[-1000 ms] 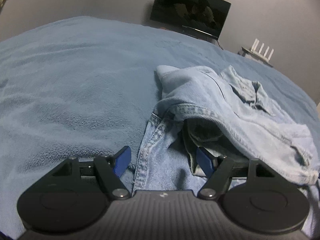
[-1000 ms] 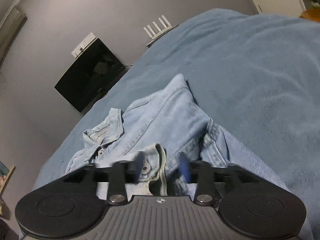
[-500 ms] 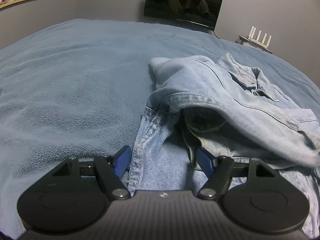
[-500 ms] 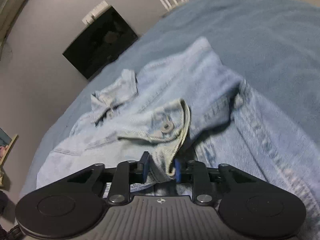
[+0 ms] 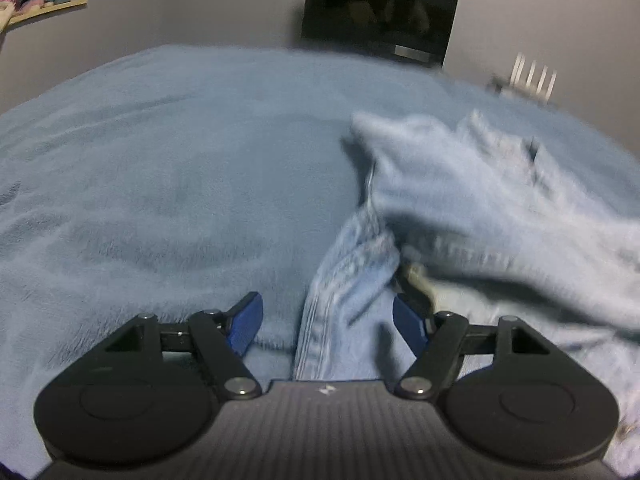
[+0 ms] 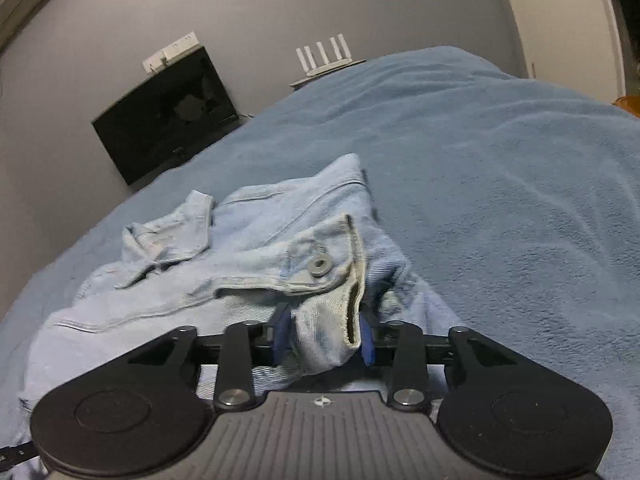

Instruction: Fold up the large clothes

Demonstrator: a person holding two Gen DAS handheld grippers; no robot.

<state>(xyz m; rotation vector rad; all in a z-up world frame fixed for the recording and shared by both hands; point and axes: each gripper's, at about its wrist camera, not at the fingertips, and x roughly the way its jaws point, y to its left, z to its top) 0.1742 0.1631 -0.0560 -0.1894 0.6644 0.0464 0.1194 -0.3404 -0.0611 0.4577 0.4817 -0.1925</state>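
A light blue denim jacket [image 5: 480, 200] lies crumpled on a blue blanket [image 5: 160, 200]; it also shows in the right wrist view [image 6: 256, 248]. My left gripper [image 5: 328, 324] is open, and the jacket's seamed edge [image 5: 332, 304] lies between its blue fingers. My right gripper [image 6: 322, 338] is shut on the jacket's buttoned cuff [image 6: 332, 292], whose metal button [image 6: 320, 266] sits just above the fingers. The left wrist view is blurred by motion.
The blue blanket [image 6: 500, 200] covers the whole bed. Past the far edge stand a dark TV screen [image 6: 168, 112] and a white router with antennas [image 6: 324, 58] against a grey wall. A shelf [image 5: 44, 8] is at upper left.
My right gripper has closed on the jacket cuff and pulled it up and back. My left gripper stayed open and shifted left, so the jacket edge sits right of centre.
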